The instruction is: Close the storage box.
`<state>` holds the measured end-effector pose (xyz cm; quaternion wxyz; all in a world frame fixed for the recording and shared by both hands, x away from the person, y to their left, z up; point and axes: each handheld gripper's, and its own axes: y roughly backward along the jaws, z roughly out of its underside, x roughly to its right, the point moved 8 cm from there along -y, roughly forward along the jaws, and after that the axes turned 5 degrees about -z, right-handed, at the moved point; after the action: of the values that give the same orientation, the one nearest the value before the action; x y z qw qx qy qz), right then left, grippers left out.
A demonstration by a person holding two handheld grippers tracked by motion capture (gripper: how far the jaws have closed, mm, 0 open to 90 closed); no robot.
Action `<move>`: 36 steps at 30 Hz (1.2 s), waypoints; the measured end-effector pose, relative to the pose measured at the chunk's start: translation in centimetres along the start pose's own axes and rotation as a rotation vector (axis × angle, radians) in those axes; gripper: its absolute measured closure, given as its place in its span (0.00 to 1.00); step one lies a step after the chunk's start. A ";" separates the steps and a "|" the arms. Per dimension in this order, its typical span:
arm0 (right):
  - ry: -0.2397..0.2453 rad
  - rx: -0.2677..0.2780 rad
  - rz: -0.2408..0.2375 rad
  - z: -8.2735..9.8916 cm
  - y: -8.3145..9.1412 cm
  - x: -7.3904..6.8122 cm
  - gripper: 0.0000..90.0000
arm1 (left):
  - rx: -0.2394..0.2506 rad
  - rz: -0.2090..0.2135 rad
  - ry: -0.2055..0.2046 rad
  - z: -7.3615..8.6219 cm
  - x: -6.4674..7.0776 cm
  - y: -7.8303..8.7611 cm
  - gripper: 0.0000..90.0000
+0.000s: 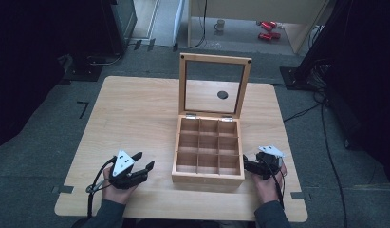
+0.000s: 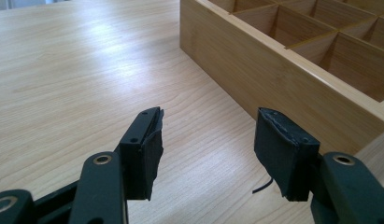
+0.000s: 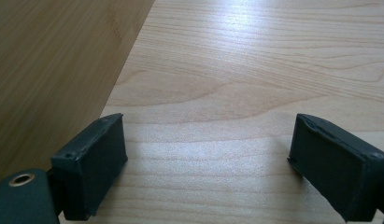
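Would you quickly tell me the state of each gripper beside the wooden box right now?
Left gripper: open, holding nothing, beside the wooden box.
Right gripper: open, holding nothing, over the table.

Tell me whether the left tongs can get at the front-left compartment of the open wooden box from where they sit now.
Probably yes. The left tongs rest open on the table just left of the wooden box, nothing lies between them, and the lid stands upright at the back, so the front-left compartment is uncovered.

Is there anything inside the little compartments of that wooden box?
No, in the high view every compartment of the open box shows bare wood, with its lid standing upright behind.
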<state>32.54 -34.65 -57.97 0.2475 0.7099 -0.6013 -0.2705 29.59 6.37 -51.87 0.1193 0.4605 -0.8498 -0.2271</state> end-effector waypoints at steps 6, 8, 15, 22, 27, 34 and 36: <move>0.009 -0.009 -0.012 0.0 0.0 -0.1 0.14 | 0.000 0.003 0.008 -0.1 0.0 0.0 0.47; 0.012 -0.015 -0.016 0.0 0.1 -0.1 0.15 | 0.002 0.003 0.017 -0.1 -0.2 0.0 0.47; 0.037 -0.053 -0.072 -0.1 1.0 -0.5 0.30 | 0.005 0.027 0.054 -0.5 -0.2 0.3 0.46; 0.106 -0.003 -0.106 -2.0 3.7 -0.7 0.36 | 0.018 0.032 0.023 -1.5 -0.1 0.5 0.45; 0.144 0.020 -0.119 -3.5 5.5 -0.7 0.38 | 0.024 0.037 0.012 -2.0 -0.2 0.6 0.46; 0.207 0.048 -0.120 -5.1 7.0 -0.4 0.42 | 0.042 0.050 0.030 -2.9 -0.6 0.7 0.49; 0.226 0.052 -0.121 -5.5 7.3 -0.4 0.42 | 0.041 0.052 0.039 -2.9 -0.7 0.7 0.49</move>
<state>30.97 -35.22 -48.96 0.2784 0.7772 -0.5324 -0.1874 30.72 6.49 -48.98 0.1322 0.4450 -0.8635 -0.1972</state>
